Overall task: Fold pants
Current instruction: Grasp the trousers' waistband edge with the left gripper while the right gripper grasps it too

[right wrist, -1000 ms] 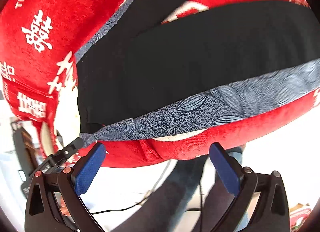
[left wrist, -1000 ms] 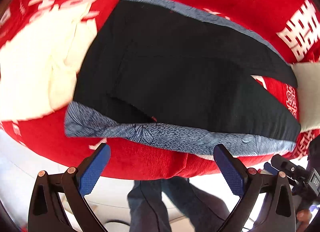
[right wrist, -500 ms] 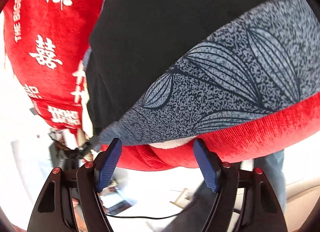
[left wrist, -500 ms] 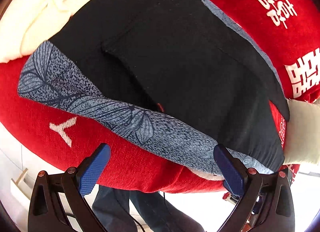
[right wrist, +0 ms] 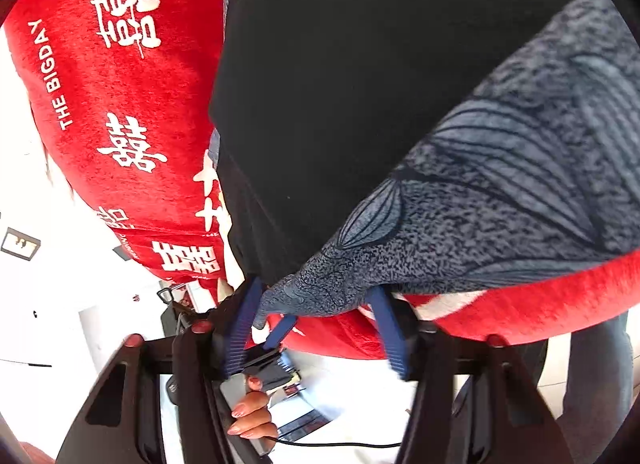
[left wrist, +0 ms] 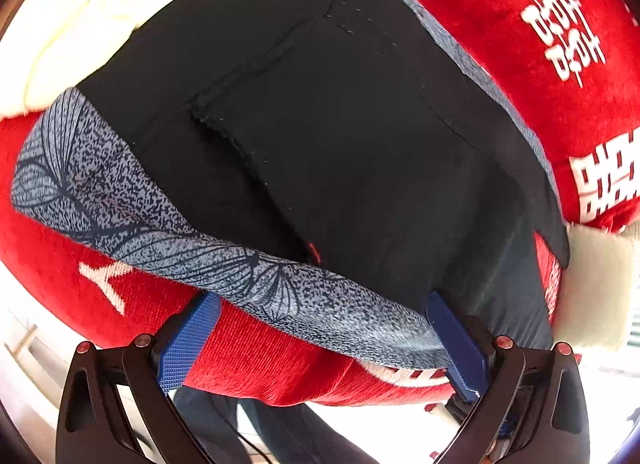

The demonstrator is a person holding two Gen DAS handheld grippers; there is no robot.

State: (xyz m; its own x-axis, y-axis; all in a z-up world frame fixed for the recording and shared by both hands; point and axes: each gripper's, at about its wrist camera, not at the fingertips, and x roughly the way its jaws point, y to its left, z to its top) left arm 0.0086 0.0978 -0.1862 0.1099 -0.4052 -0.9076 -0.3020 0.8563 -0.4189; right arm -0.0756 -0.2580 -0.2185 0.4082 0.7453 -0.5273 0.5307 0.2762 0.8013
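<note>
Black pants (left wrist: 340, 143) with a blue-grey leaf-patterned side stripe (left wrist: 260, 280) lie flat on a red blanket (left wrist: 260, 364). My left gripper (left wrist: 320, 300) stands open and wide at the near edge. The stripe runs between its blue pads (left wrist: 188, 340), which sit low against the blanket. In the right wrist view the pants (right wrist: 360, 103) fill the frame. My right gripper (right wrist: 316, 324) is closing, with the corner of the stripe (right wrist: 304, 296) bunched between its fingers. The pads do not clearly press it.
The blanket (right wrist: 120, 83) carries white characters and hangs over the near edge. A cream cloth (left wrist: 80, 23) lies beyond the pants and a white fluffy one (left wrist: 592, 284) at the right. A person's jeans (left wrist: 280, 432) stand below, and a hand (right wrist: 252, 416) holds the other gripper.
Both grippers have come down and tilted onto the near edge of the pants. The right jaws have narrowed around the stripe's corner. The left jaws remain as wide as before.
</note>
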